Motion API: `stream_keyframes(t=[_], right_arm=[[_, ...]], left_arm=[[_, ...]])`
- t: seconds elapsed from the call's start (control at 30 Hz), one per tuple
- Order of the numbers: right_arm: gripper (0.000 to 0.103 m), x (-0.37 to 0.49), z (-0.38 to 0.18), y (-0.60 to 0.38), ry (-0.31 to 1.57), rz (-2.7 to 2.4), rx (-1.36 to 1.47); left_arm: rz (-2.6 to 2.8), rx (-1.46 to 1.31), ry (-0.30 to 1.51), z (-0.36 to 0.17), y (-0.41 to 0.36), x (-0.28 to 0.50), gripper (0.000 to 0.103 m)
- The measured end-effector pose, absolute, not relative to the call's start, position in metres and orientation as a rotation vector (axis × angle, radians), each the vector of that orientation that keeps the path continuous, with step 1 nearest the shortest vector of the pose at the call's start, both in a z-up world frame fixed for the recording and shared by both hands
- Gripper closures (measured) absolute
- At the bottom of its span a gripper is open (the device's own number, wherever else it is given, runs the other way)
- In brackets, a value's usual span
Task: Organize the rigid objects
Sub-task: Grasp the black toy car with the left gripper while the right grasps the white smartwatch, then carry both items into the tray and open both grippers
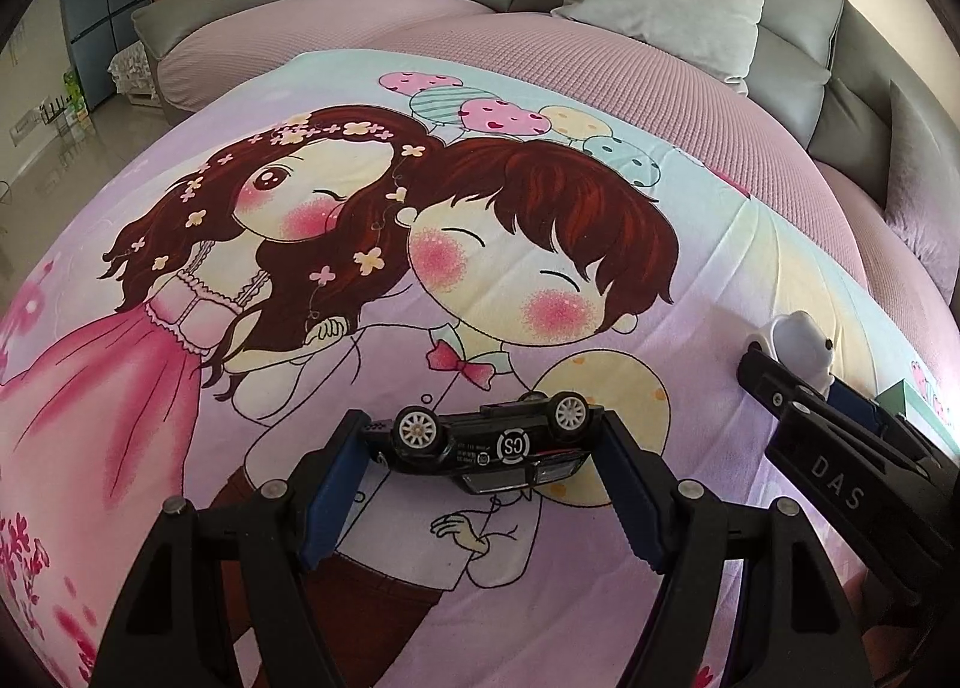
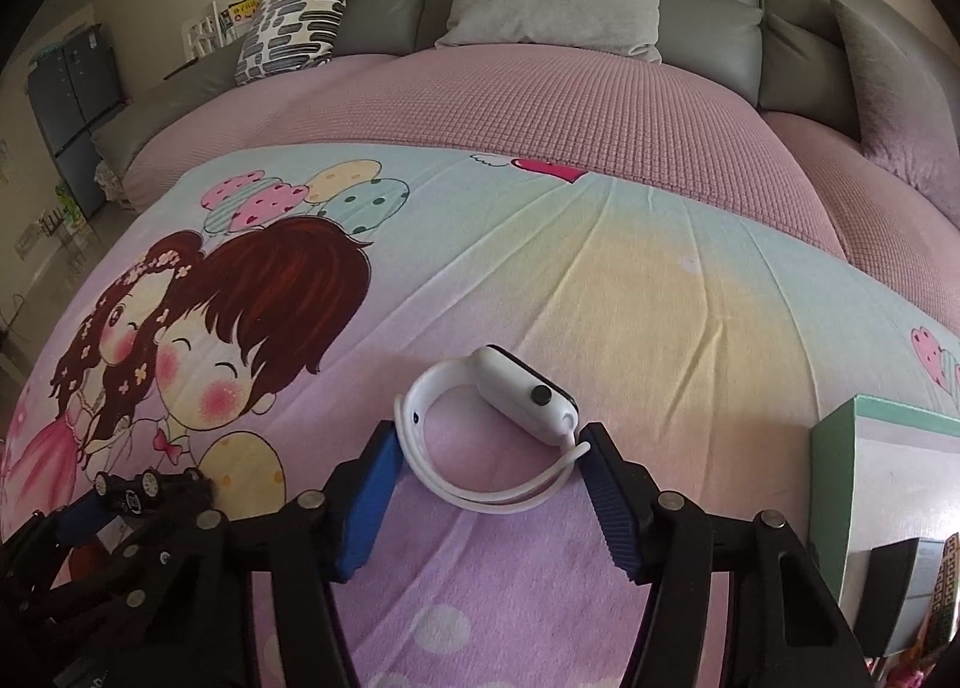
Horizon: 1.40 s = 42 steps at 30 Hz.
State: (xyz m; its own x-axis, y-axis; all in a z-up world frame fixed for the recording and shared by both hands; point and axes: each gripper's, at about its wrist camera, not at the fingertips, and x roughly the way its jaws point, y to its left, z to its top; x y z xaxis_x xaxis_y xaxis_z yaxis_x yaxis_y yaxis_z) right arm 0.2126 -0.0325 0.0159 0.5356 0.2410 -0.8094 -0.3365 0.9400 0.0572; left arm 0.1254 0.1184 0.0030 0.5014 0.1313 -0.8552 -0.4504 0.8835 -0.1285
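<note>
Overturned black toy car [image 1: 486, 439]; white smartwatch [image 2: 498, 424].

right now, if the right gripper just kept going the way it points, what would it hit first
Most likely the white smartwatch, lying between the right gripper fingers; its strap already seems to touch both pads. Beyond it lies only the cartoon bedsheet.

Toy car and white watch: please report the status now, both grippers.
Left gripper shut on toy car, car on its side. Right gripper fingers touching white watch strap on the printed sheet. Nothing in the way.

Printed sheet [image 2: 660, 292] lies bare beyond both claws; a green-edged box [image 2: 888, 484] blocks the right side.
</note>
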Motion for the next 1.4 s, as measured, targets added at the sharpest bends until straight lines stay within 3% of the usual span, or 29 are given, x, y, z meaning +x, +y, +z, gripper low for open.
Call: stream_keyframes(t=[0.8, 1.4], right_arm=[[0.039, 0.149, 0.058, -0.117, 0.897, 0.229, 0.087], [0.040, 0.087, 0.098, -0.234, 0.847, 0.057, 0.279]], left_arm=[[0.346, -0.321, 0.923, 0.041, 0.090, 0.123, 0.027], [0.122, -0.183, 0.833, 0.103, -0.008, 0.104, 0.027]])
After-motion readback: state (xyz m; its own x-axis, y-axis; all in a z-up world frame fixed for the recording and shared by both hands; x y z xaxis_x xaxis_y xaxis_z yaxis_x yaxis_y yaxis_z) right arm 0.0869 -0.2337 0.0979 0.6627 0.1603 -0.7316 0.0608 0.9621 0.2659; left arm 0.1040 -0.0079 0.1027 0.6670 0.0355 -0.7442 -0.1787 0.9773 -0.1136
